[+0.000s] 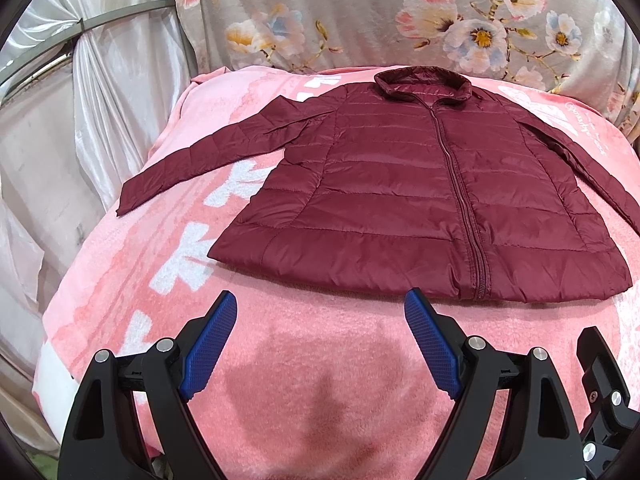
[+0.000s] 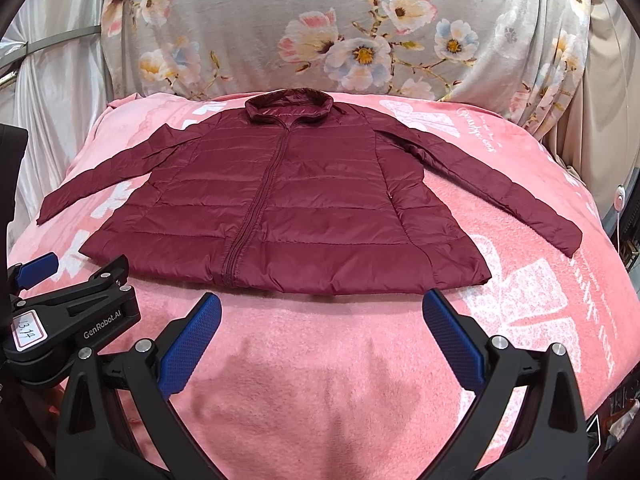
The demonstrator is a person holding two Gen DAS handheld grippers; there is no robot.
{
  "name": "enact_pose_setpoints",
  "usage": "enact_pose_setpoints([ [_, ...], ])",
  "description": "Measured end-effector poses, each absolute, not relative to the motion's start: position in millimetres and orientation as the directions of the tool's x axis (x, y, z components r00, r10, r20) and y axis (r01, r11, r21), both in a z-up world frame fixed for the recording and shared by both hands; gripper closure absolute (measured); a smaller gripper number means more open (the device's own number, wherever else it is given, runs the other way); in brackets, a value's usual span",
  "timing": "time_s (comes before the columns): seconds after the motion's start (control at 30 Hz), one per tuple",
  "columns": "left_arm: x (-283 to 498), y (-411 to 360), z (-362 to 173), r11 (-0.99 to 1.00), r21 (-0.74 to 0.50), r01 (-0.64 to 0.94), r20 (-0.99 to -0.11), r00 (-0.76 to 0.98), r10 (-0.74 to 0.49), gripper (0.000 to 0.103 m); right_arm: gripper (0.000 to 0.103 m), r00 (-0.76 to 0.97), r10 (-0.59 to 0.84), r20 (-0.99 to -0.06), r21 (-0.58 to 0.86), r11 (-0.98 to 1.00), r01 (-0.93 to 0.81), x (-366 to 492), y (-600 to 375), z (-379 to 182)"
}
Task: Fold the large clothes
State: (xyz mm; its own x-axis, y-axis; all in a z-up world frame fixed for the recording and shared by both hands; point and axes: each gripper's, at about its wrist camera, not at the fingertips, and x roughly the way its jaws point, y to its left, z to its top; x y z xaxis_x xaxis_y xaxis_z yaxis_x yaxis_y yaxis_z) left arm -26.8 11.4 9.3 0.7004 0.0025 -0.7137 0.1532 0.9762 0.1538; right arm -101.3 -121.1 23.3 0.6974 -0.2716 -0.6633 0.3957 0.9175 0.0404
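I have both tools spread wide and empty: the left gripper [image 1: 320,300] and right gripper [image 2: 322,304] hang over bare blanket [image 2: 320,380], just short of the hem. Ahead of them the jacket [image 2: 280,200] lies flat, zipped, sleeves out, ready for a first fold, I judge. Beyond it hangs a flowered sheet [image 2: 320,32].

Maroon jacket [image 1: 420,200] (zipped, sleeves spread) lies flat beyond gaping left tongs [image 1: 320,300].
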Motion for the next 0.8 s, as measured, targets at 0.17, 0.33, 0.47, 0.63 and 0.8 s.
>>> enact_pose_setpoints([
  [0.17, -25, 12, 11, 0.976, 0.162, 0.143, -0.706, 0.708, 0.013, 0.019, 0.005, 0.698, -0.272, -0.662, 0.042, 0.917, 0.396, -101, -120, 23],
  [0.33, -22, 15, 11, 0.979, 0.158, 0.13, -0.703, 0.711, 0.019, 0.019, 0.005, 0.695, -0.271, -0.666, 0.06, 0.909, 0.412, -100, -126, 21],
  [0.47, -15, 17, 9, 0.982, 0.144, 0.12, -0.716, 0.698, 0.02, 0.019, 0.005, 0.692, -0.274, -0.668, 0.092, 0.892, 0.443, -101, -146, 20],
  [0.63, -7, 6, 10, 0.981, 0.148, 0.129, -0.708, 0.706, 0.014, 0.019, 0.005, 0.684, -0.287, -0.67, 0.138, 0.858, 0.495, -102, -185, 15],
  [0.8, 14, -7, 9, 0.976, 0.159, 0.15, -0.725, 0.688, 0.013, 0.019, 0.005, 0.657, -0.331, -0.677, 0.176, 0.794, 0.581, -104, -247, 3],
])
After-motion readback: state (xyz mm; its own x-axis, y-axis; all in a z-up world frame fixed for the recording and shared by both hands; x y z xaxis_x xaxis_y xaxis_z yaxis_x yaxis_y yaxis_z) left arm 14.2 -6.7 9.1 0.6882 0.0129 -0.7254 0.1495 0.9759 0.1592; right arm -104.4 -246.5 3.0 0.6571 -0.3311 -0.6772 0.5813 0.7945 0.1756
